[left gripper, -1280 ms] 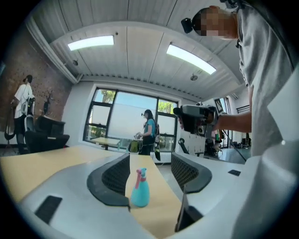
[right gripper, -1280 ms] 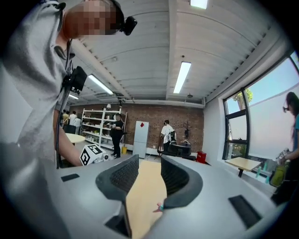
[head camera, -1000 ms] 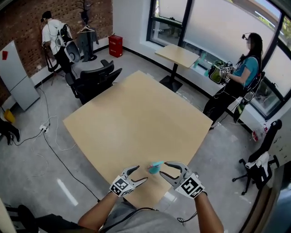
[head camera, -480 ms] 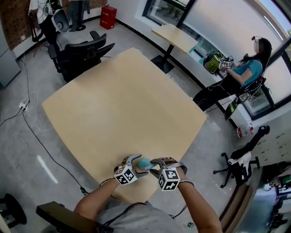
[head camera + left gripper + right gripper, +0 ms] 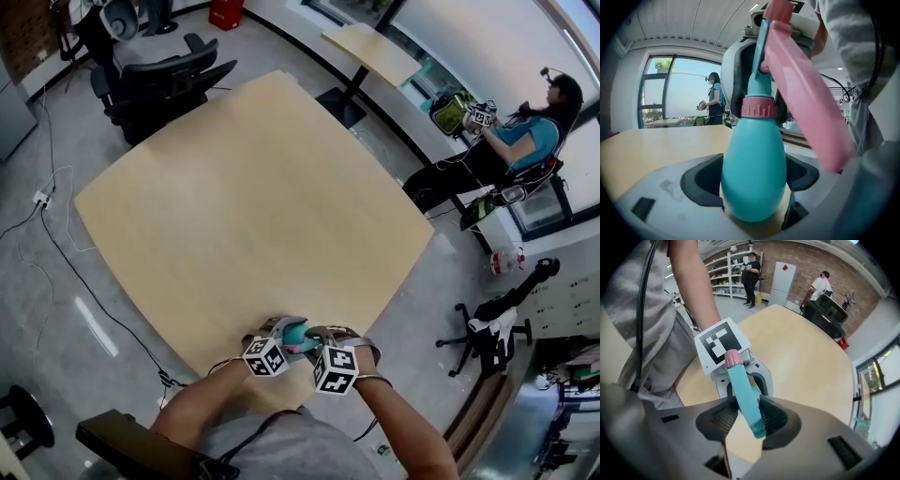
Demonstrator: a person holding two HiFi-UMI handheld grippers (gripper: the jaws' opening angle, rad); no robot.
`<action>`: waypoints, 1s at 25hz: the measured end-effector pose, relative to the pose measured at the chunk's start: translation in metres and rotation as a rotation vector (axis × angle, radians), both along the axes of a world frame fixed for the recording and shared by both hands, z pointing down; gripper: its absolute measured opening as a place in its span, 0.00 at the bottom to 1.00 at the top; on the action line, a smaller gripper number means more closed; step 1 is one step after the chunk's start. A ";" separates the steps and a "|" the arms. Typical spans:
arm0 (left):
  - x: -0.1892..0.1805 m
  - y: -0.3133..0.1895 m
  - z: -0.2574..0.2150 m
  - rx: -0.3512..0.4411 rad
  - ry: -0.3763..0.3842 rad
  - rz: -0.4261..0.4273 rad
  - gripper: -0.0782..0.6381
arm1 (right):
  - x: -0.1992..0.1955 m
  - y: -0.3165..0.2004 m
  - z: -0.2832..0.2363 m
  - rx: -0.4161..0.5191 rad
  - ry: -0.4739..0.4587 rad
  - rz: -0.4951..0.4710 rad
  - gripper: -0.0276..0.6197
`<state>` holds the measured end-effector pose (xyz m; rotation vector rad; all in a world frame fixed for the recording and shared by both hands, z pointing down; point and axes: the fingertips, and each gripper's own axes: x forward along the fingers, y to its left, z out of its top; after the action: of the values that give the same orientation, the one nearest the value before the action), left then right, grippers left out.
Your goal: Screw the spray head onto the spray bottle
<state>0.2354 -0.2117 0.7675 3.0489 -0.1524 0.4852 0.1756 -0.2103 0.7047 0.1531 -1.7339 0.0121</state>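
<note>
A teal spray bottle (image 5: 753, 178) with a pink collar (image 5: 758, 108) and a pink trigger (image 5: 806, 98) stands upright between the pads of my left gripper (image 5: 754, 187). Those jaws have just been opening wider and now hug the bottle's belly on both sides. My right gripper (image 5: 749, 418) points down from above. Its jaws have just been closing and they pinch the teal spray head (image 5: 743, 394) with its pink nozzle (image 5: 732, 359). In the head view both grippers meet at the bottle (image 5: 295, 333), near the table's front edge.
The wide tan table (image 5: 244, 206) stretches away from me. Black office chairs (image 5: 159, 80) stand at its far left corner. A small table (image 5: 375, 42) and a seated person (image 5: 525, 131) are at the right by the windows. Cables (image 5: 56, 216) lie on the floor.
Both grippers have come down and drawn together near the table's front edge. The left gripper stood apart from the bottle before and now has it between its jaws.
</note>
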 end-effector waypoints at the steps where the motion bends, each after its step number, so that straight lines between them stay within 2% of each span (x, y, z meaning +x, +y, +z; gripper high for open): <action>1: 0.000 0.000 0.000 -0.007 0.009 -0.003 0.64 | 0.001 0.000 0.000 0.003 0.010 0.031 0.27; 3: 0.000 0.001 0.001 -0.030 0.027 -0.003 0.64 | 0.001 0.001 0.001 0.002 0.018 0.058 0.27; 5: -0.001 0.002 0.002 -0.064 0.042 -0.001 0.64 | 0.001 0.003 0.002 -0.009 0.007 0.013 0.27; 6: 0.000 0.002 0.003 -0.079 0.048 0.002 0.64 | 0.001 0.005 0.001 -0.013 0.003 -0.047 0.27; 9: 0.000 0.000 0.003 -0.106 0.058 0.017 0.64 | 0.005 0.007 -0.003 0.038 0.039 -0.324 0.30; 10: 0.000 0.000 0.004 -0.109 0.061 0.020 0.64 | 0.005 0.007 -0.004 0.062 0.049 -0.384 0.30; 12: 0.000 -0.001 0.005 -0.117 0.066 0.021 0.64 | 0.000 0.006 -0.003 0.095 0.042 -0.419 0.30; 14: -0.001 -0.001 0.005 -0.125 0.073 0.014 0.64 | -0.005 0.005 -0.001 0.092 0.020 -0.344 0.30; 17: -0.002 -0.001 0.004 -0.129 0.079 0.001 0.64 | -0.005 0.000 0.000 0.035 -0.031 -0.084 0.28; 19: -0.001 0.000 0.004 -0.128 0.081 -0.007 0.64 | -0.004 -0.002 0.001 0.005 -0.051 0.053 0.28; 22: -0.001 0.000 0.005 -0.128 0.081 -0.014 0.64 | -0.001 -0.004 0.003 -0.020 -0.033 0.162 0.28; 25: -0.001 -0.001 0.005 -0.127 0.081 -0.014 0.64 | 0.002 -0.007 0.005 -0.044 -0.027 0.230 0.28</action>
<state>0.2344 -0.2130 0.7723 2.9347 -0.1337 0.3557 0.1775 -0.2170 0.7095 0.3207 -1.7332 0.2214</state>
